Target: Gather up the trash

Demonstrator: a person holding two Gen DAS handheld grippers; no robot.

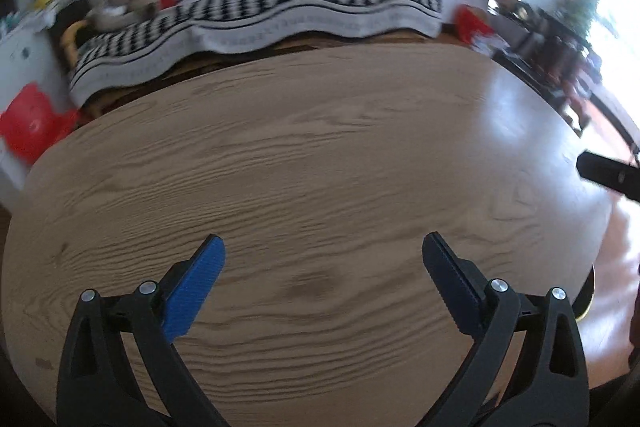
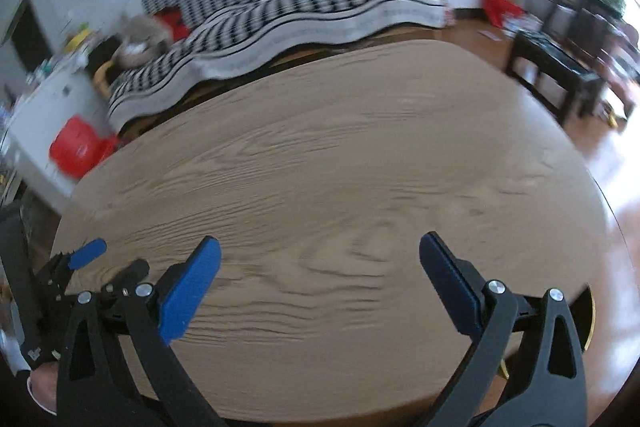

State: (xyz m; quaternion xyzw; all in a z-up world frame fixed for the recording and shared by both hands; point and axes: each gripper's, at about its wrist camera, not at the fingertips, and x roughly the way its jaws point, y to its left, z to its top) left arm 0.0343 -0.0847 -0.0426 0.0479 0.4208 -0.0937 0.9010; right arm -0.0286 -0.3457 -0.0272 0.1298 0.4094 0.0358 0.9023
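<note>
A light wooden oval table (image 1: pixel 320 147) fills both views, and its top shows only bare wood grain; no trash item is visible on it. My left gripper (image 1: pixel 323 247) hangs above the near part of the table, open, with nothing between its blue pads. My right gripper (image 2: pixel 320 247) is open too and empty, over the same table. In the right wrist view the left gripper (image 2: pixel 116 261) shows at the lower left, held by a hand (image 2: pixel 40 383). A black finger (image 1: pixel 608 175) of the right gripper pokes in at the right edge of the left wrist view.
Beyond the table stands a sofa with a black-and-white patterned cover (image 2: pixel 304 11). A red bag (image 2: pixel 78 147) sits on the floor at the left by a white cabinet (image 2: pixel 44 107). A black low table (image 2: pixel 556 75) stands at the right near a bright window.
</note>
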